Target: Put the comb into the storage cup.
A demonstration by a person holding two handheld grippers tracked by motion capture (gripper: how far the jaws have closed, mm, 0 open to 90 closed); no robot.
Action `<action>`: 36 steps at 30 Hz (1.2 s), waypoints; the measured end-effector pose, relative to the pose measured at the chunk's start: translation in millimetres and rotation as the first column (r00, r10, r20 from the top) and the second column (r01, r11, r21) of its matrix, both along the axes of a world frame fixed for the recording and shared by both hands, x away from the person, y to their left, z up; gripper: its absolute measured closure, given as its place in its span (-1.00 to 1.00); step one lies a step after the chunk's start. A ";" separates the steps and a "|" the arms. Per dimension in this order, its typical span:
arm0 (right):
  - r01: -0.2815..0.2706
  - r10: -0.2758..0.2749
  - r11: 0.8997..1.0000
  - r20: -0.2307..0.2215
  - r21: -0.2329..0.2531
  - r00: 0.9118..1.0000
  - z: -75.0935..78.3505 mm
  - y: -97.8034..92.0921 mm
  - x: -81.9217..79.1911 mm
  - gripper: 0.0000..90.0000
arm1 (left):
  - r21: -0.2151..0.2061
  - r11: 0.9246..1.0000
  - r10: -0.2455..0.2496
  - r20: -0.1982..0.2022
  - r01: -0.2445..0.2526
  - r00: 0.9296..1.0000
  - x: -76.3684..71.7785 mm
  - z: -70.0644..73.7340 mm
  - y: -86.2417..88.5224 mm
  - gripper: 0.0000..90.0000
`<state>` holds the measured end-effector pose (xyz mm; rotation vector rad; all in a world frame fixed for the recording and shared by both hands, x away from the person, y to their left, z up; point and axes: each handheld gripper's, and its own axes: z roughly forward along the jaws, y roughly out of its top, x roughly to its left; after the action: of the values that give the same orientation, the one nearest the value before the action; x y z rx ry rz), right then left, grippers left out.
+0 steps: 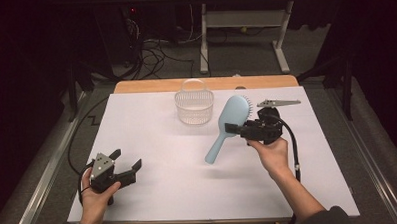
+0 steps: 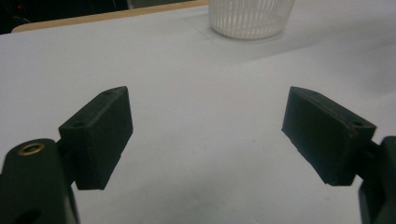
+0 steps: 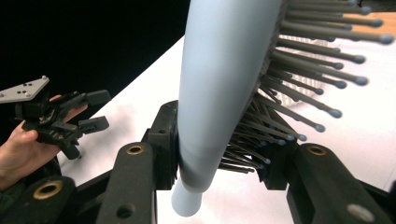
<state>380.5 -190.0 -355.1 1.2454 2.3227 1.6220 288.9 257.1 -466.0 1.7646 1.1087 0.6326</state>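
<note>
Right gripper (image 1: 233, 127) pinches brush (image 1: 230, 122) at its neck, lifted off the sheet, handle hanging below the jaws. Basket (image 1: 194, 106) just beyond, empty. Left gripper (image 1: 126, 165) spread, idle, well apart. Likely pickup done; placing left.

Overhead view; gripper cameras close, sharing table (image 1: 152, 143)

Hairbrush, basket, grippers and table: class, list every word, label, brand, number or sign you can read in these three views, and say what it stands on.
None can be read: the light blue hairbrush, the white slatted basket, the white table, the left gripper and the right gripper all show plain surfaces with no lettering.
</note>
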 end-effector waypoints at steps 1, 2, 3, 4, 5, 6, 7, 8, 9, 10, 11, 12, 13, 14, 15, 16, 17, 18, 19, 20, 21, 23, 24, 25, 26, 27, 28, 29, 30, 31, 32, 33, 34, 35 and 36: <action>-0.002 0.002 1.000 0.003 -0.001 1.000 1.1 0.3 1.4 0.29 | 0.000 1.000 -0.002 0.000 0.002 1.000 0.2 -0.5 -0.3 -0.62; 0.000 0.000 1.000 0.002 -0.002 1.000 2.6 0.9 2.5 0.29 | -0.001 1.000 -0.004 0.000 0.004 1.000 0.4 -0.7 -0.6 -0.62; 0.001 -0.001 1.000 0.004 -0.003 1.000 3.7 1.4 3.8 0.29 | -0.002 1.000 -0.006 0.000 0.006 1.000 0.5 -0.8 -0.8 -0.62; 0.001 -0.001 1.000 0.005 -0.005 1.000 4.9 2.0 5.0 0.29 | -0.004 1.000 -0.006 0.001 0.006 1.000 0.3 -0.8 -0.8 -0.62; 0.001 -0.001 1.000 0.006 -0.007 1.000 6.0 2.6 6.1 0.29 | -0.006 1.000 -0.007 0.002 0.007 1.000 0.0 -0.7 -0.6 -0.62; 0.002 -0.002 1.000 0.008 -0.006 1.000 7.1 3.4 6.8 0.29 | -0.008 1.000 -0.006 0.002 0.006 1.000 -0.2 -0.7 -0.5 -0.62; 0.002 -0.002 1.000 0.007 -0.007 1.000 8.3 4.2 7.3 0.29 | -0.010 1.000 -0.004 0.001 0.004 1.000 -0.2 -0.9 -0.4 -0.62; 0.001 -0.001 1.000 0.010 -0.010 1.000 10.4 5.8 8.7 0.29 | -0.012 1.000 -0.002 0.001 0.002 1.000 -0.1 -1.2 -0.2 -0.61; 0.001 -0.001 1.000 0.010 -0.010 1.000 10.4 5.8 8.7 0.29 | -0.013 1.000 -0.001 0.000 0.001 1.000 0.1 -1.5 -0.2 -0.61; 0.001 -0.001 1.000 0.012 -0.011 1.000 11.4 6.6 9.3 0.29 | -0.012 1.000 -0.001 -0.002 0.001 1.000 0.4 -1.9 -0.1 -0.61; 0.001 -0.001 1.000 0.012 -0.012 1.000 12.3 7.4 9.9 0.29 | -0.010 1.000 -0.001 -0.006 0.001 1.000 0.7 -2.2 0.0 -0.61; 0.000 0.000 1.000 0.015 -0.014 1.000 13.1 8.0 10.9 0.29 | -0.012 1.000 0.000 -0.008 0.000 1.000 0.9 -2.4 0.1 -0.61; -0.001 0.001 1.000 0.016 -0.015 1.000 13.9 8.6 11.9 0.29 | -0.014 1.000 -0.001 -0.008 0.001 1.000 1.1 -2.5 0.2 -0.61; 0.001 0.000 1.000 0.015 -0.017 1.000 14.7 9.1 12.9 0.29 | -0.014 1.000 0.000 -0.007 0.000 1.000 1.2 -2.6 0.3 -0.61; 0.002 -0.002 1.000 0.016 -0.018 1.000 15.2 9.4 14.3 0.29 | -0.016 1.000 -0.001 -0.007 0.001 1.000 1.2 -2.6 0.5 -0.61; 0.005 -0.005 1.000 0.012 -0.017 1.000 15.8 9.5 15.6 0.29 | -0.019 1.000 -0.001 -0.007 0.001 1.000 1.1 -2.7 0.7 -0.61; 0.008 -0.008 1.000 0.012 -0.015 1.000 16.4 9.4 17.0 0.29 | -0.020 1.000 -0.002 -0.007 0.002 1.000 1.2 -2.8 0.9 -0.61; 0.011 -0.011 1.000 0.011 -0.012 1.000 17.0 9.2 18.4 0.29 | -0.020 1.000 -0.002 -0.008 0.001 1.000 1.3 -3.0 0.8 -0.61; 0.014 -0.014 1.000 0.009 -0.009 1.000 17.8 9.2 19.9 0.29 | -0.020 1.000 -0.002 -0.008 0.002 1.000 1.6 -3.2 0.9 -0.61; 0.017 -0.017 1.000 0.008 -0.007 1.000 18.5 9.3 21.5 0.29 | -0.021 1.000 -0.003 -0.009 0.002 1.000 1.8 -3.2 1.0 -0.61; 0.020 -0.019 1.000 0.008 -0.005 1.000 19.3 9.4 23.2 0.29 | -0.021 1.000 -0.003 -0.010 0.002 1.000 2.0 -3.4 1.1 -0.61; 0.026 -0.026 1.000 0.009 -0.006 1.000 21.0 10.3 26.6 0.29 | -0.022 1.000 -0.003 -0.012 0.003 1.000 2.4 -3.7 1.1 -0.61; 0.028 -0.028 1.000 0.010 -0.009 1.000 22.2 10.9 28.2 0.29 | -0.022 1.000 -0.004 -0.013 0.003 1.000 2.5 -3.8 1.1 -0.61; 0.031 -0.031 0.999 0.009 -0.011 0.999 23.5 11.6 29.3 0.29 | -0.021 1.000 -0.004 -0.013 0.003 1.000 2.4 -3.9 1.1 -0.61; 0.032 -0.032 0.999 0.012 -0.014 0.999 24.8 12.2 30.6 0.29 | -0.021 1.000 -0.004 -0.012 0.003 1.000 2.4 -3.9 1.0 -0.61; 0.034 -0.034 0.999 0.013 -0.017 0.999 26.2 12.9 31.5 0.29 | -0.021 1.000 -0.004 -0.012 0.004 1.000 2.4 -4.0 1.0 -0.60; 0.034 -0.034 0.999 0.017 -0.020 0.999 27.5 13.5 32.5 0.29 | -0.021 1.000 -0.003 -0.012 0.003 1.000 2.5 -4.1 0.9 -0.60; 0.034 -0.034 0.999 0.020 -0.022 0.999 28.7 14.0 33.4 0.29 | -0.021 1.000 -0.002 -0.012 0.002 1.000 2.6 -4.1 1.0 -0.60; 0.035 -0.034 0.999 0.023 -0.026 0.999 29.8 14.6 34.4 0.29 | -0.021 1.000 -0.002 -0.012 0.002 1.000 2.6 -4.1 1.1 -0.60; 0.035 -0.035 0.999 0.024 -0.028 0.999 30.9 15.1 35.3 0.29 | -0.021 1.000 -0.003 -0.011 0.002 1.000 2.5 -4.0 1.2 -0.60; 0.036 -0.036 0.999 0.026 -0.032 0.999 31.8 15.6 36.3 0.29 | -0.020 1.000 -0.002 -0.011 0.002 1.000 2.5 -4.0 1.3 -0.60; 0.039 -0.038 0.999 0.028 -0.034 0.999 32.4 16.0 37.3 0.29 | -0.021 1.000 -0.002 -0.011 0.002 1.000 2.5 -4.0 1.4 -0.60; 0.043 -0.042 0.998 0.026 -0.037 0.999 33.4 16.3 38.1 0.29 | -0.021 1.000 -0.001 -0.010 0.001 1.000 2.5 -4.0 1.4 -0.60; 0.045 -0.044 0.998 0.031 -0.037 0.999 34.7 16.4 40.1 0.29 | -0.020 1.000 0.000 -0.009 0.000 1.000 2.5 -4.0 1.4 -0.60; 0.045 -0.044 0.998 0.031 -0.037 0.999 34.7 16.4 40.1 0.29 | -0.020 1.000 0.000 -0.009 0.000 1.000 2.5 -4.0 1.4 -0.60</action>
<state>420.6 -173.7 -320.4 1.2474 2.2798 1.5651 291.4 258.5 -470.0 1.7514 1.1177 0.6124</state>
